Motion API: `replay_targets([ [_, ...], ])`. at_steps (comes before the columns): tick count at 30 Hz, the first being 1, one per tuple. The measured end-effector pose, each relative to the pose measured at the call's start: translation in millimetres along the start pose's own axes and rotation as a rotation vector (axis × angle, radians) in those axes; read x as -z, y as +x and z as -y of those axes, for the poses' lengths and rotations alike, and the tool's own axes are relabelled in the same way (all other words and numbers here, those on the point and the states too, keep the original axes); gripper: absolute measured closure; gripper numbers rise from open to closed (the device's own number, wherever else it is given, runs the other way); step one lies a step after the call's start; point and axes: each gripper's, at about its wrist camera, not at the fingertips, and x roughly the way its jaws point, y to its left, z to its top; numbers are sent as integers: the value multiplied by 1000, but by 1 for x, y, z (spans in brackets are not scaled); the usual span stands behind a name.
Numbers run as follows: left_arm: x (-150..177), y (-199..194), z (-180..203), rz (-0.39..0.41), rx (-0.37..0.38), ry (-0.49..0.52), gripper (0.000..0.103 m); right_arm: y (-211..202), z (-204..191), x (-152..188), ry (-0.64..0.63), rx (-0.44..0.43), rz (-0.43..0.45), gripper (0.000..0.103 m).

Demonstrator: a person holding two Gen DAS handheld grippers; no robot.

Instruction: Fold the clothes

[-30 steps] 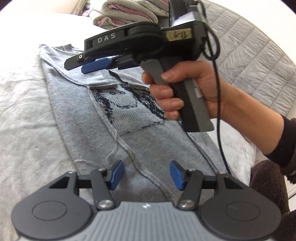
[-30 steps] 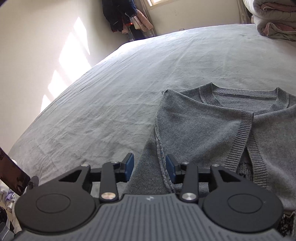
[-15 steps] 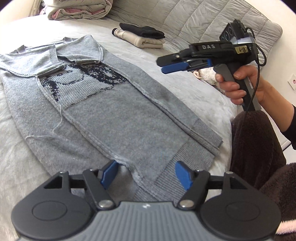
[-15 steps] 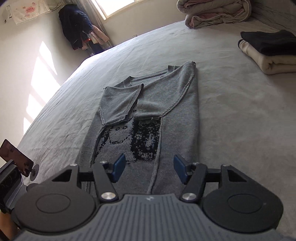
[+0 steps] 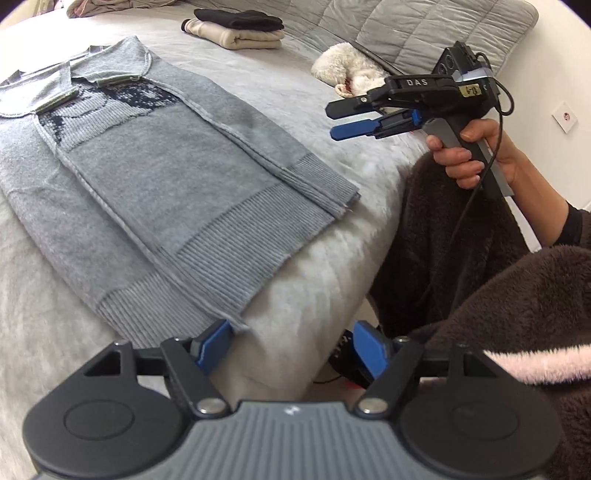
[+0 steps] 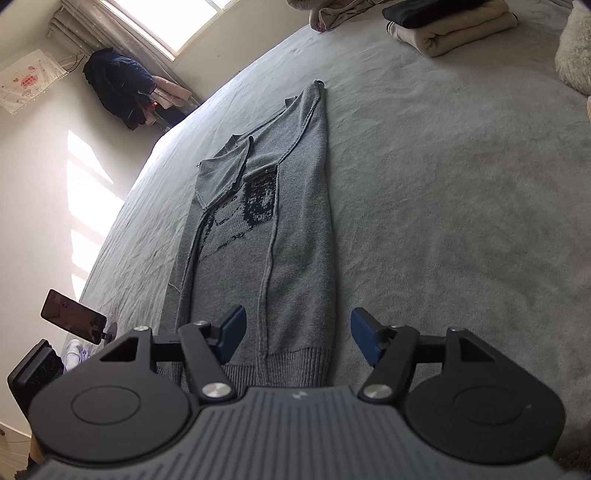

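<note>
While both grippers hang above the near end of the bed, their blue fingers stand wide apart and hold nothing. The left gripper (image 5: 291, 345) hovers just off the ribbed hem corner of a grey sweater (image 5: 177, 177), which spreads from 6 o'clock toward 10 o'clock in its view. The right gripper (image 6: 297, 338) looks straight along the sweater (image 6: 266, 236), hem at 6 o'clock, collar toward 12. Both side panels and sleeves already lie folded inward, making a long narrow strip flat on the grey bed (image 6: 443, 184). I judge the lengthwise fold to be in hand: next, each gripper would need to pinch a hem corner and carry it toward the collar. Folded clothes (image 6: 450, 26) sit at 1 o'clock.
</note>
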Motion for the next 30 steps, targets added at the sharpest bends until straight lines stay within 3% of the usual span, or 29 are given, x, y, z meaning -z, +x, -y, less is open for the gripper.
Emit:
replay_targets([
  [4, 11, -14, 18, 58, 15, -10, 29, -7, 6, 5, 57, -38, 11, 36],
  [12, 6, -43, 2, 281, -35, -208, 28, -4, -12, 0, 1, -69, 48, 35],
  [17, -1, -31, -3, 324, -83, -276, 29, 22, -44, 15, -169, -35, -17, 61],
  [19, -1, -25, -6, 351, -92, -302, 31, 33, -54, 28, -262, 26, -47, 67],
  [21, 0, -18, -8, 363, -128, -320, 41, 41, -57, 38, -314, 74, -59, 68],
  [23, 0, -10, -10, 357, -157, -335, 42, 48, -55, 46, -322, 89, -78, 69],
  [26, 1, 5, -12, 279, -155, -338, 42, 49, -53, 52, -325, 52, -127, 67],
  [30, -5, 4, -9, 290, -167, -304, 42, 40, -59, 37, -351, 26, -134, 64],
])
